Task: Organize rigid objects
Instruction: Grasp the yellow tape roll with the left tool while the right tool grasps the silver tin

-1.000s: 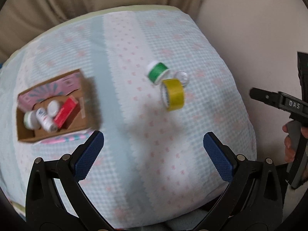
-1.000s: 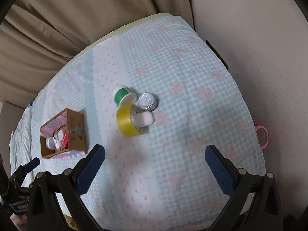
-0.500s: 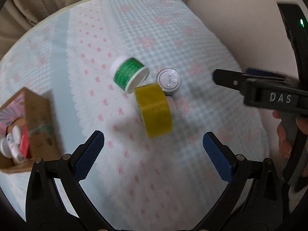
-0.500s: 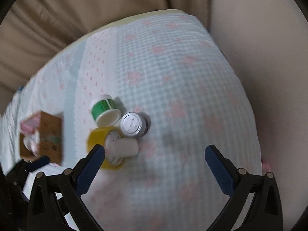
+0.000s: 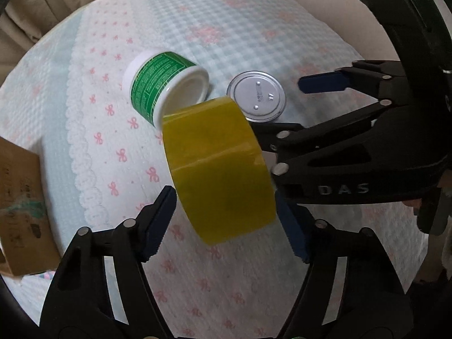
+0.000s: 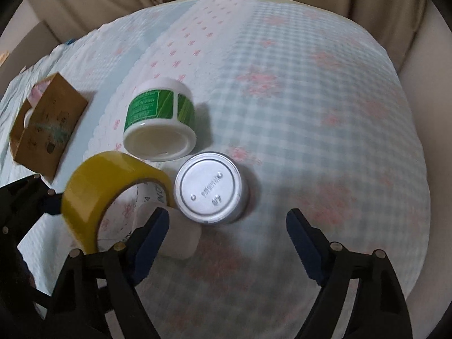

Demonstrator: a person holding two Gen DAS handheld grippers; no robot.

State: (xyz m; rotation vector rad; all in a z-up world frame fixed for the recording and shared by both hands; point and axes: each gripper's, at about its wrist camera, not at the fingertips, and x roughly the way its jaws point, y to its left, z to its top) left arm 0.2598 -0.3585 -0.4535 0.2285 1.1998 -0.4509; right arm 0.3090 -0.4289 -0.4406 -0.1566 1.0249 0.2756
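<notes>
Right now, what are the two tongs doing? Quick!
Left tongs: open around the yellow tape roll, not squeezing it yet.
Right tongs: open, holding nothing, near the silver can.

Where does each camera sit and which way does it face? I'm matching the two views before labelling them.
Left wrist: on the left gripper, looking forward and down at the yellow tape roll between its blue pads; its own fingers show, and the right gripper enters from the right.
Right wrist: on the right gripper, looking down at the silver can; its own fingers show, and part of the left gripper at the left edge.
Shared: tape roll, can, green-labelled tub, cardboard box, patterned cloth.
</notes>
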